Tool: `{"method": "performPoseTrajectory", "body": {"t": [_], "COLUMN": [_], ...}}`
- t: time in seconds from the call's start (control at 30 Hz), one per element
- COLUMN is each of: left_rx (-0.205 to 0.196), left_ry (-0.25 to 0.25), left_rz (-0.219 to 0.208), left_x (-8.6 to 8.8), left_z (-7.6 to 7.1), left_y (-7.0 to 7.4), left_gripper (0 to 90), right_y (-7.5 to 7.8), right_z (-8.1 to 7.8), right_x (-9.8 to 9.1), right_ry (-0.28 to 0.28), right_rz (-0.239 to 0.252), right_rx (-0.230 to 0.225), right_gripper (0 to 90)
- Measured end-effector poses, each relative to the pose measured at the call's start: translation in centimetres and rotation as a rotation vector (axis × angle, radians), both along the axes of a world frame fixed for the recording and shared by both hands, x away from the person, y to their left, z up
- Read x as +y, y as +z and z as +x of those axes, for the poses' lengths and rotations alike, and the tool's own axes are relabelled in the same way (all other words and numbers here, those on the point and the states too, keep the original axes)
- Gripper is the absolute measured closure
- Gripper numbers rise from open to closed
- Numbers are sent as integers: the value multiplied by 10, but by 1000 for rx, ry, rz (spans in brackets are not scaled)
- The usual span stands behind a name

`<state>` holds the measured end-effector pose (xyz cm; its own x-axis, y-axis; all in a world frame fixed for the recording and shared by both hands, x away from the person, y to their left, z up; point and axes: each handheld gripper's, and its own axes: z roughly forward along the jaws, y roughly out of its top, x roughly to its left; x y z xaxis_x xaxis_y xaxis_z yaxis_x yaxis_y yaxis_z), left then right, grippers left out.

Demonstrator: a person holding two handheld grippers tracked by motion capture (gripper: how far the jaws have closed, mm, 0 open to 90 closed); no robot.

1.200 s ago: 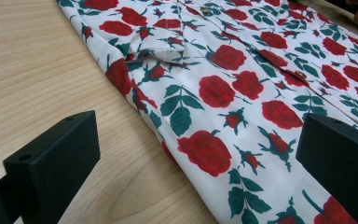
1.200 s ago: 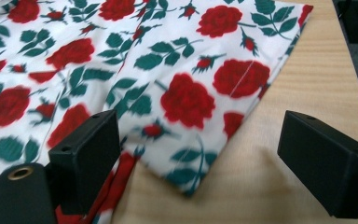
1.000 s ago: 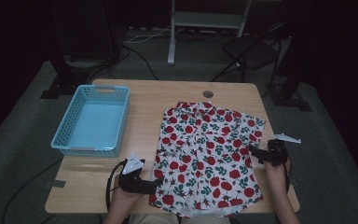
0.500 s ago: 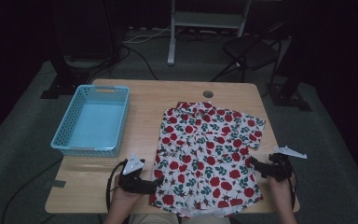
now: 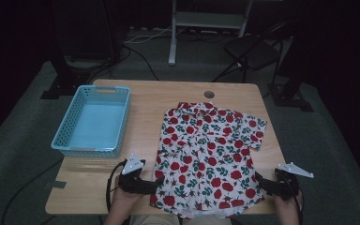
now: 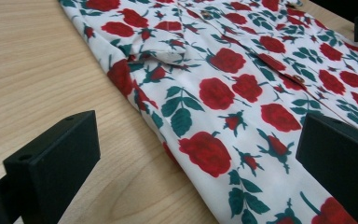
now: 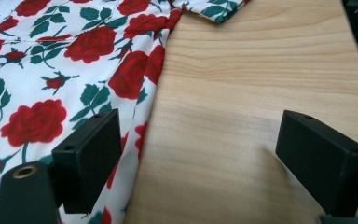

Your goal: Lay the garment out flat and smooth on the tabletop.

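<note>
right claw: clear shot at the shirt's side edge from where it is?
Probably yes. The right claw is open, with the shirt edge at its left jaw and bare table between the jaws; nothing blocks it.

Shirt (image 5: 208,157) hem past table (image 5: 150,101) edge, perhaps hanging, cut off below.

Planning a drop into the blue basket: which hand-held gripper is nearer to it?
Left. The left hand-held gripper sits at the shirt's near-left hem, just below the blue basket. The right hand-held gripper is at the near-right hem, across the shirt from it.
</note>
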<state>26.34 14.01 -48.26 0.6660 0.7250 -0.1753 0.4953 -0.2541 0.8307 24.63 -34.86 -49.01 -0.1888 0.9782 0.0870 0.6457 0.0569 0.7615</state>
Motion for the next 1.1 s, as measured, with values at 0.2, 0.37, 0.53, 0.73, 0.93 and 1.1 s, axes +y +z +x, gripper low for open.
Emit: {"method": "performPoseTrajectory", "body": {"t": [0.2, 0.37, 0.53, 0.73, 0.93, 1.1], "left_rx": [4, 16, 23, 31, 8, -29], "left_ry": [27, 20, 8, -23, -33, -46], "left_rz": [-14, -11, 3, 33, 47, 68], "left_x": [2, 3, 0, -6, -14, -28], "left_z": [0, 1, 4, 12, 25, 43], "left_y": [0, 0, 0, 7, 20, 38], "left_gripper": [2, 2, 2, 2, 3, 3], "right_y": [-1, -2, -8, -18, -21, -24], "right_z": [-11, -21, -30, -38, -43, -49], "right_x": [-3, -5, -7, -5, -2, 0], "right_ry": [-19, -37, -43, -41, -53, -96], "right_rz": [-12, -19, -11, -11, -41, -84], "right_rx": [0, -28, -71, -137, -165, -209], "right_gripper": [138, 138, 139, 139, 139, 139]}}
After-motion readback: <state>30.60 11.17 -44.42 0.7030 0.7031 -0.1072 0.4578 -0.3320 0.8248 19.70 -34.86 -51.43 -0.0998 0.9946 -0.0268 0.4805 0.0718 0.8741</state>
